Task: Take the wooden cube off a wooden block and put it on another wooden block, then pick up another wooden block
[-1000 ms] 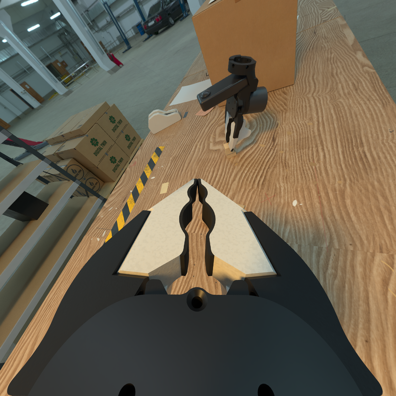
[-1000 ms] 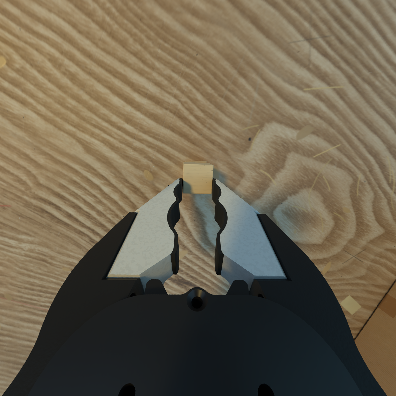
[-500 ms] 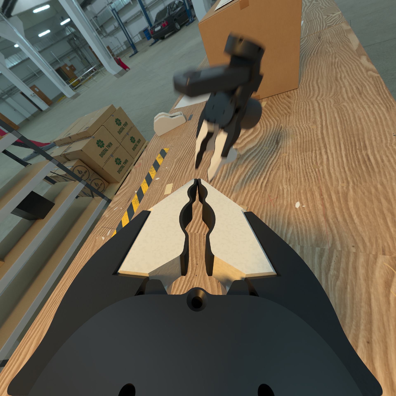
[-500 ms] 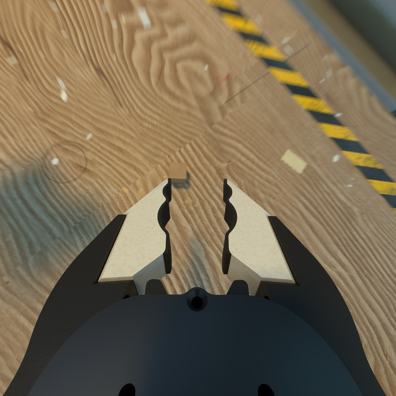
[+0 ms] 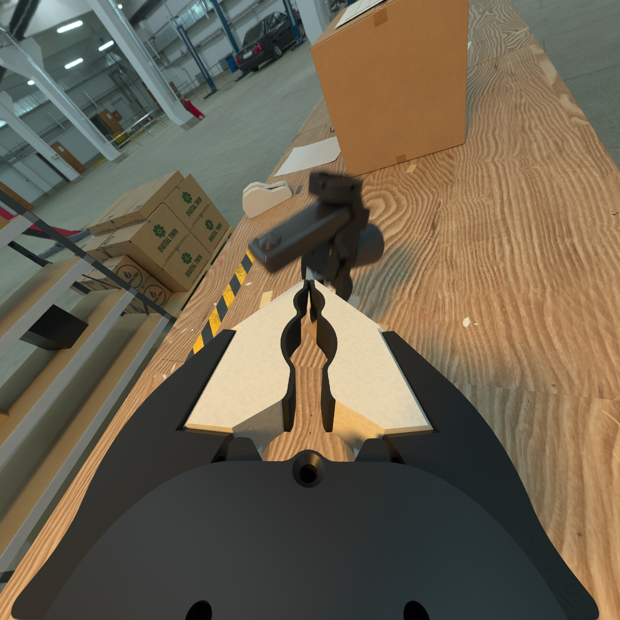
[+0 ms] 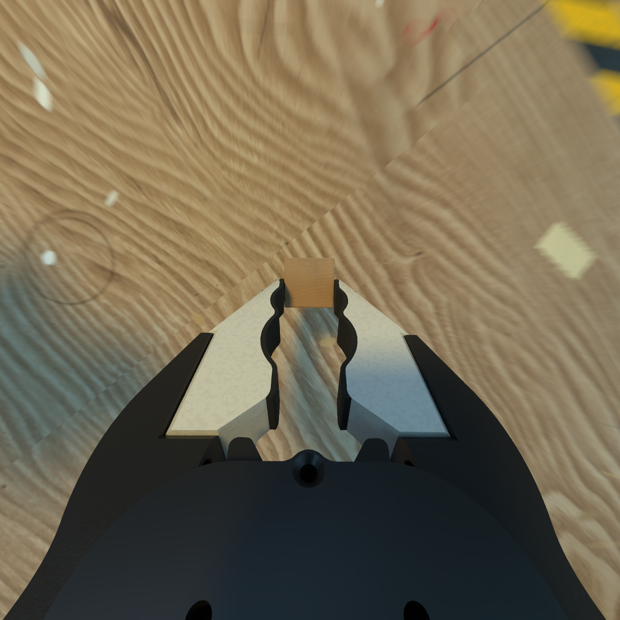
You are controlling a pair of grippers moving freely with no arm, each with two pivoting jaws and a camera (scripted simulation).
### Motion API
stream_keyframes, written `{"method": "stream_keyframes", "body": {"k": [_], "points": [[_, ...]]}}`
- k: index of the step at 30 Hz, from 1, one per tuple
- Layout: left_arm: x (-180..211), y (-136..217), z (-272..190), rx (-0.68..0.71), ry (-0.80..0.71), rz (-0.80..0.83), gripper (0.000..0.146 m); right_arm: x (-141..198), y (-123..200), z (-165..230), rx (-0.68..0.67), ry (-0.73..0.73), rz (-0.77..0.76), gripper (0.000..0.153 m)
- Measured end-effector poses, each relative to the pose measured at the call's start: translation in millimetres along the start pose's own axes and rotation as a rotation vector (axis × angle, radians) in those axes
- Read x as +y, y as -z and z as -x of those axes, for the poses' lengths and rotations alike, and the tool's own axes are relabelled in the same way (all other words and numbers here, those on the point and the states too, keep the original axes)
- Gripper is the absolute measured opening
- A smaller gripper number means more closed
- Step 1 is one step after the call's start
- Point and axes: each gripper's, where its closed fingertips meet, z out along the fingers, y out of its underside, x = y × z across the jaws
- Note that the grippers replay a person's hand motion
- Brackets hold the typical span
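Note:
My right gripper (image 6: 308,283) points down at the wooden table (image 6: 134,134). Its fingertips press on both sides of a small tan wooden block (image 6: 308,281), so it is shut on that block. I cannot tell whether the block is off the table. In the left wrist view the right gripper (image 5: 340,288) is blurred, just beyond my left gripper (image 5: 308,285). The left gripper is shut and empty, low over the table. A bit of tan wood (image 5: 312,330) shows through the gap between its fingers. The wooden cube and the other blocks are out of sight.
A large cardboard box (image 5: 396,84) stands at the back. A white sheet (image 5: 308,156) and a cream dispenser-shaped object (image 5: 265,198) lie near the table's left edge, which has yellow-black striped tape (image 5: 221,308). Stacked cartons (image 5: 167,231) and shelving are on the floor to the left.
The right gripper left the stacked cube, opened, swung toward the left gripper and the striped edge, and has closed its fingers on another wooden block. The left gripper has barely moved.

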Motion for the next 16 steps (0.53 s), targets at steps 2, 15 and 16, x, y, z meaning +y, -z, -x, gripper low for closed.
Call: {"method": "stream_keyframes", "body": {"k": [2,15,16], "points": [[1,1,2,-0.005,0.006,-0.001,0.0,-16,51,-9,0.066,0.007,-0.115,0.029],[8,-3,7,-0.036,0.008,0.039,0.0,236,132,-87,-0.092,-0.382,0.173,0.029],[10,-4,8,-0.04,0.013,0.047,0.0,240,125,-89,-0.124,-0.408,0.158,0.029]]}}
